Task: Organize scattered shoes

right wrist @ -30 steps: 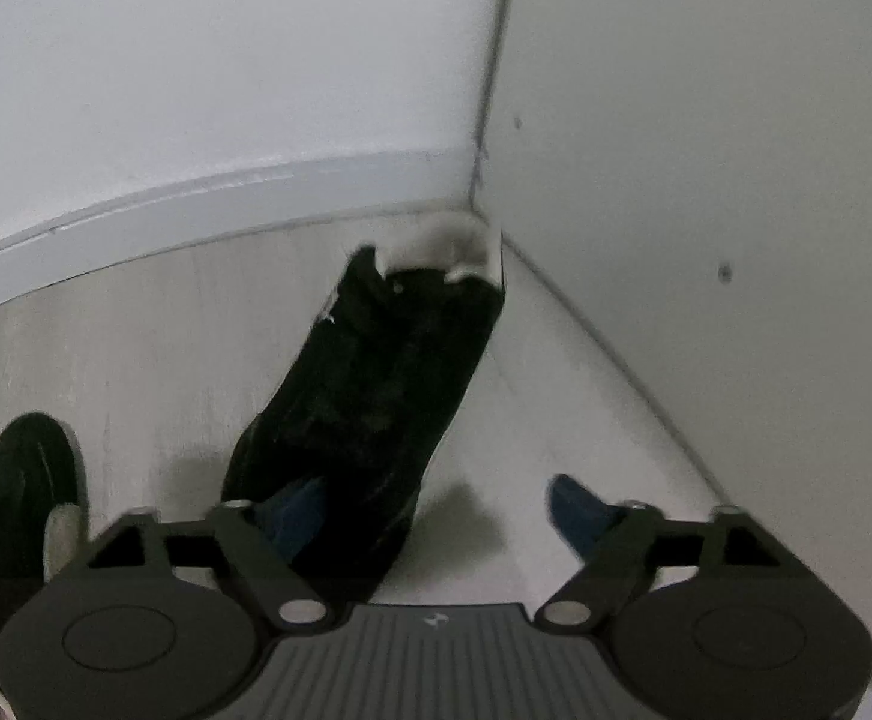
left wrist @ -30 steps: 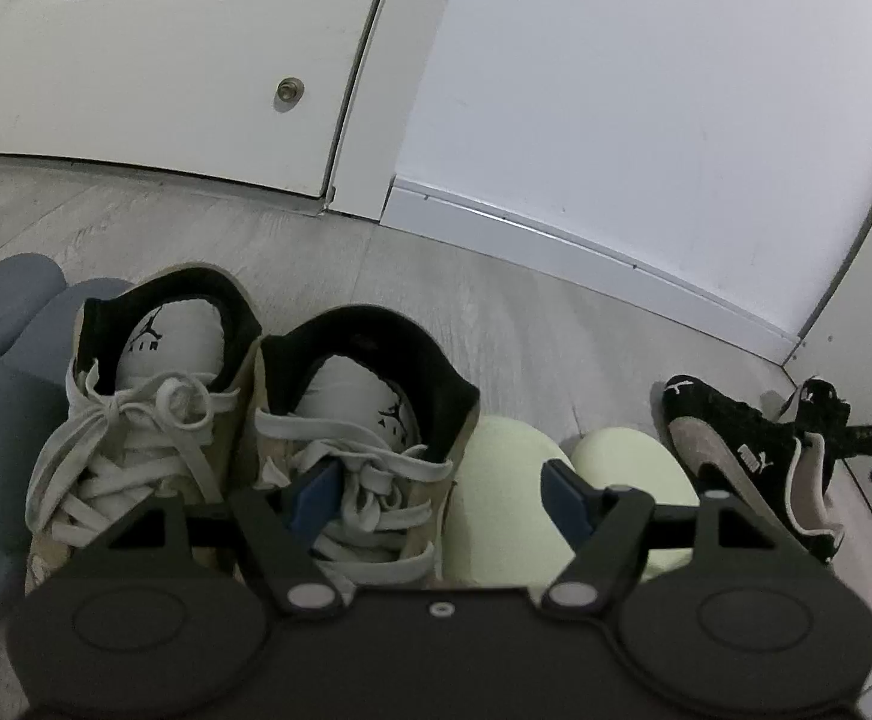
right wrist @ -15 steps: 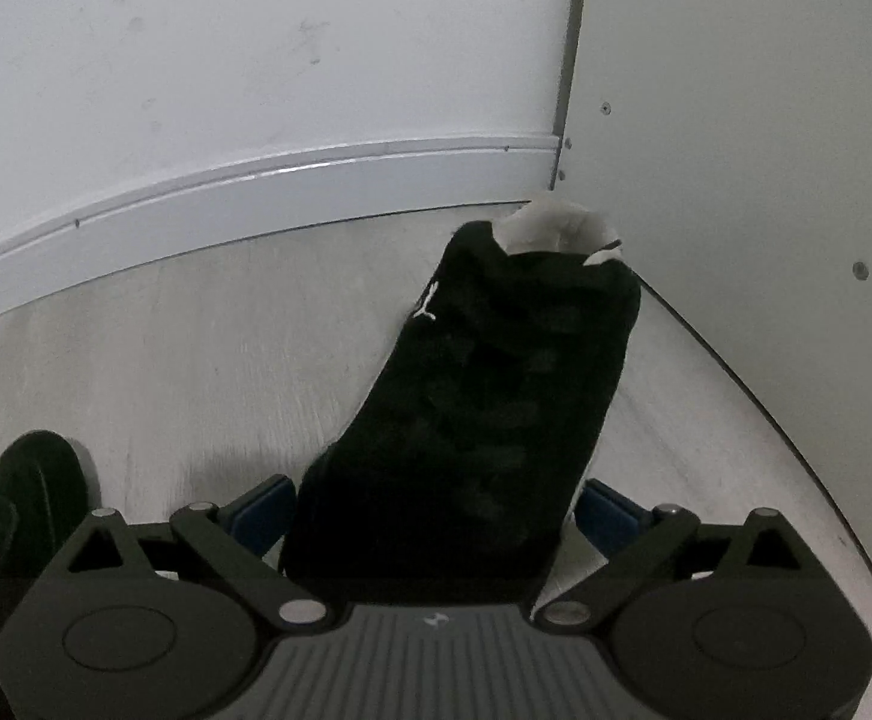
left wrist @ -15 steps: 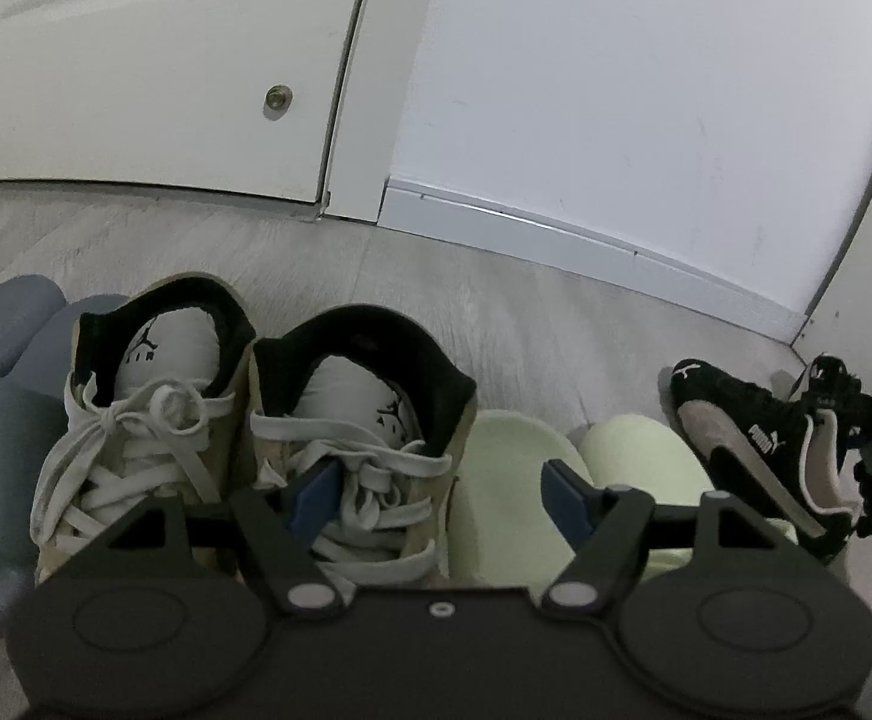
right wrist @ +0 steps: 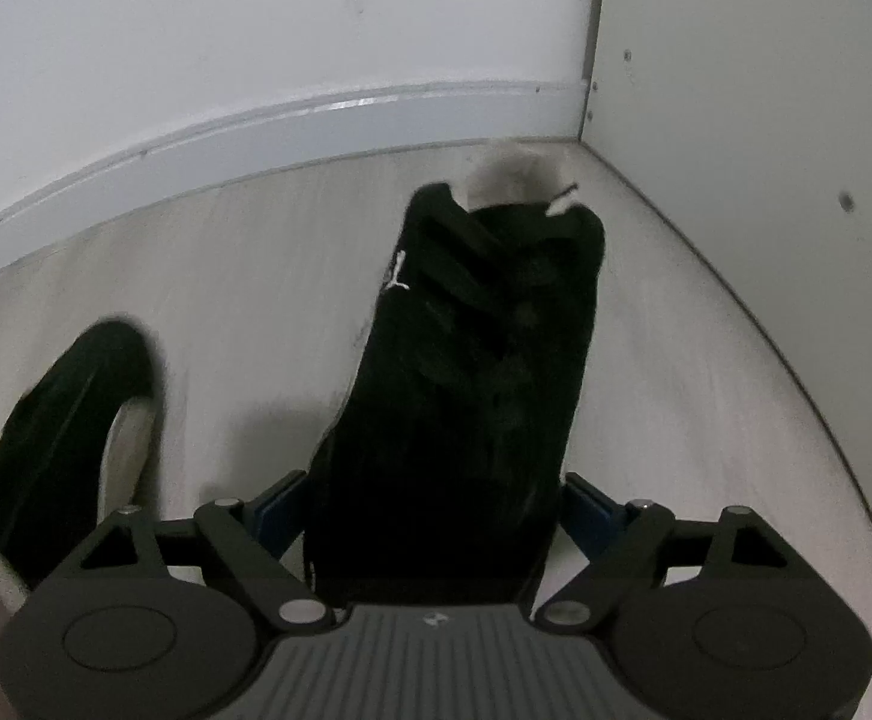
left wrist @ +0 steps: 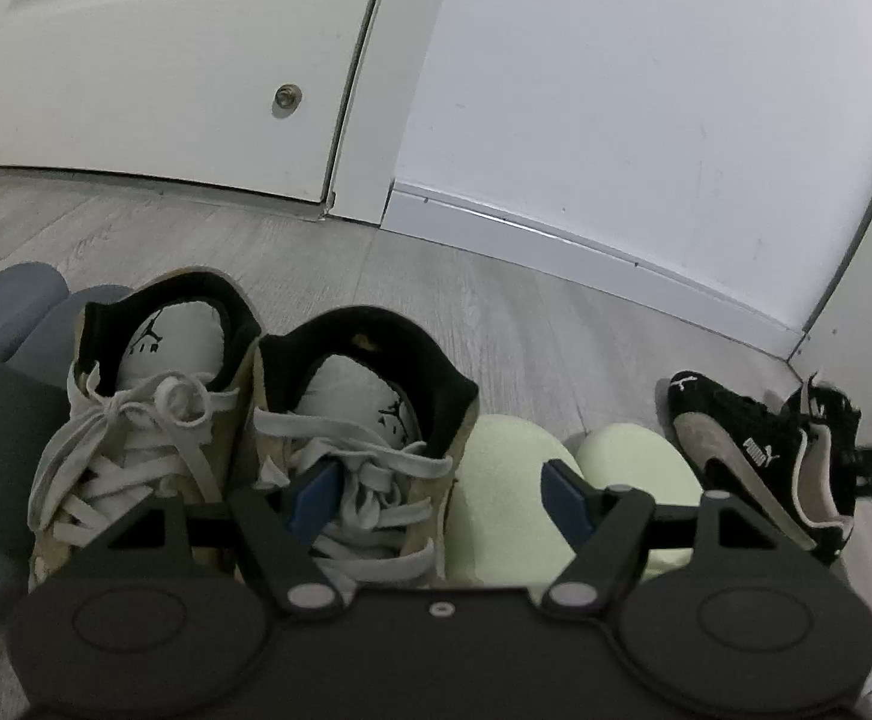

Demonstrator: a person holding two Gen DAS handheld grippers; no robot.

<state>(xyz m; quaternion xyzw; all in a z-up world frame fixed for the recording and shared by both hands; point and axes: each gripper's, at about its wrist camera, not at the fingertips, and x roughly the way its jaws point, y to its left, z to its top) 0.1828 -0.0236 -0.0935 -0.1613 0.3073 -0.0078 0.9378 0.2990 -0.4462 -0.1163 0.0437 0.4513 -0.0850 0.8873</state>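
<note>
In the right wrist view my right gripper (right wrist: 436, 510) is shut on a black Puma shoe (right wrist: 484, 360), whose toe points toward the wall corner. Its mate (right wrist: 63, 420) lies on the floor to the left. From the left wrist camera, that mate (left wrist: 736, 450) shows a grey side stripe, and the held shoe (left wrist: 826, 426) is beside it at the far right. My left gripper (left wrist: 439, 489) is open above a pair of tan laced sneakers (left wrist: 339, 420) and pale yellow slippers (left wrist: 508, 480), holding nothing.
Grey-blue slippers (left wrist: 3, 420) lie at the left edge. A white door (left wrist: 165, 72) and a wall with a baseboard (left wrist: 586, 252) run behind the shoes. A white side panel (right wrist: 766, 180) closes the corner on the right. The floor (left wrist: 496, 324) is grey wood.
My right gripper moved over the black shoe and took hold of it; shoe and gripper have since shifted relative to the corner. The left gripper has stayed open and nearly still.
</note>
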